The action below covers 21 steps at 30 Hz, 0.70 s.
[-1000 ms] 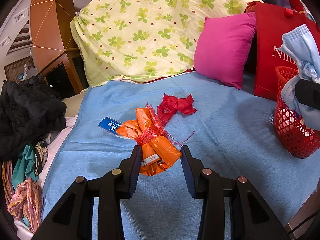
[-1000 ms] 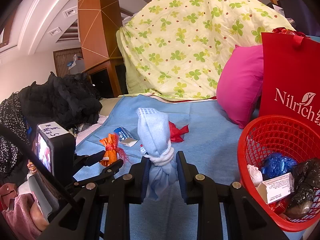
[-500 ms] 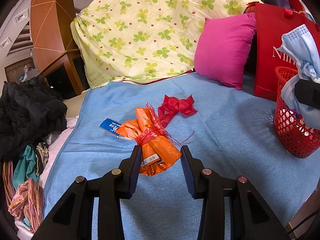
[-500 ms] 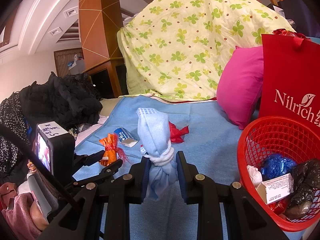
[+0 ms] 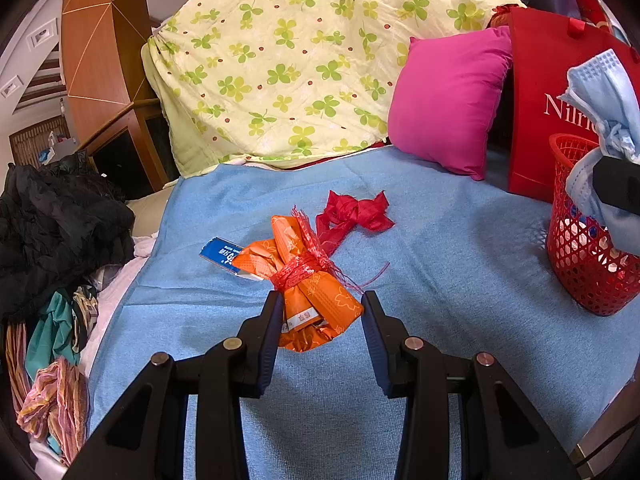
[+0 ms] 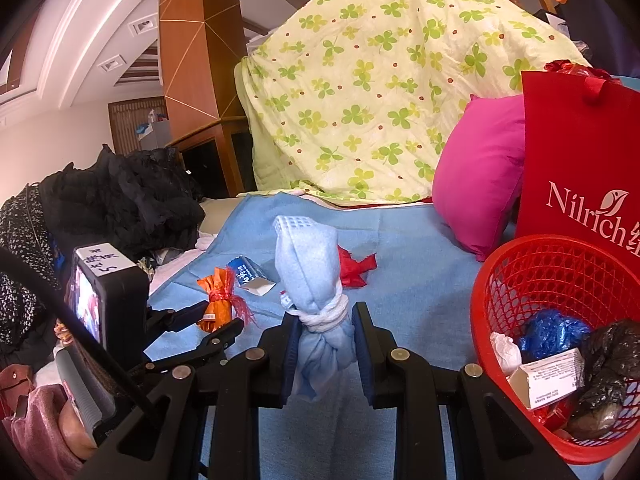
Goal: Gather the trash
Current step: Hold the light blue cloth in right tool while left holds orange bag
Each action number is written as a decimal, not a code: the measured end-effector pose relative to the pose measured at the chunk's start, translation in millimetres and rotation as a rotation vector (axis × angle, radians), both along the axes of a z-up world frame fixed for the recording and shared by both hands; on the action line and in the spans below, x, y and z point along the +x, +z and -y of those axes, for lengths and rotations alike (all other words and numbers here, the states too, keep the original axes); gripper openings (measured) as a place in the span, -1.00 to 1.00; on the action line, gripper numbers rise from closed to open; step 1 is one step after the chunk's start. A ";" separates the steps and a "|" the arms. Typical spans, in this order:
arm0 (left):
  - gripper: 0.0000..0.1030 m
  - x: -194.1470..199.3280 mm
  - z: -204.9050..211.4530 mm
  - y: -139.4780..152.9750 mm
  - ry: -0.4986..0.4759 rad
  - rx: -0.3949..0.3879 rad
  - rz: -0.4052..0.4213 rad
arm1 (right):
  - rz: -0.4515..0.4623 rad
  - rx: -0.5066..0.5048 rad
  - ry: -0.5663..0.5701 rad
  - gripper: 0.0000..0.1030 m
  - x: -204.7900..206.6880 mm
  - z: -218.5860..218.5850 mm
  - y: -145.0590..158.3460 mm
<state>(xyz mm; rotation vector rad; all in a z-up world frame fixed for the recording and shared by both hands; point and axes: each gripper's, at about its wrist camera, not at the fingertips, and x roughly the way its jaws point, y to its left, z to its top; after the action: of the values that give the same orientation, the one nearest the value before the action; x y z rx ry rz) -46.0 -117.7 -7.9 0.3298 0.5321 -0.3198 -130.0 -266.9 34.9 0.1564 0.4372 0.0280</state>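
An orange packet bundle tied with red string lies low over the blue blanket, and my left gripper is shut on its lower end. The right wrist view shows the same bundle between the left gripper's fingers. My right gripper is shut on a light-blue face mask knotted with its white loops, held upright just left of the red mesh basket. A crumpled red wrapper and a small blue-and-white packet lie loose on the blanket.
The basket holds a blue plastic wad, a white box and a black bag. A red shopping bag and pink pillow stand behind it. A clover-print quilt is at the back and black clothes are piled at the left.
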 end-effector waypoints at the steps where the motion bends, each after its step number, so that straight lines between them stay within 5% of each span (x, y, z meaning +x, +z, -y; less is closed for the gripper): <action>1: -0.20 0.2 0.4 -0.1 0.000 0.000 -0.001 | 0.000 -0.001 -0.001 -0.47 -0.5 0.7 0.1; 21: -0.20 -0.7 1.5 -6.4 0.019 0.031 0.003 | 0.017 -0.016 -0.017 -0.47 -13.3 4.6 8.6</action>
<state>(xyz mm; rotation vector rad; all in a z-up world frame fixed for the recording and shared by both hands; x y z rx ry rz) -46.6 -119.2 -14.3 0.3550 0.5369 -0.2928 -143.3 -271.4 43.5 0.1439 0.4192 0.0093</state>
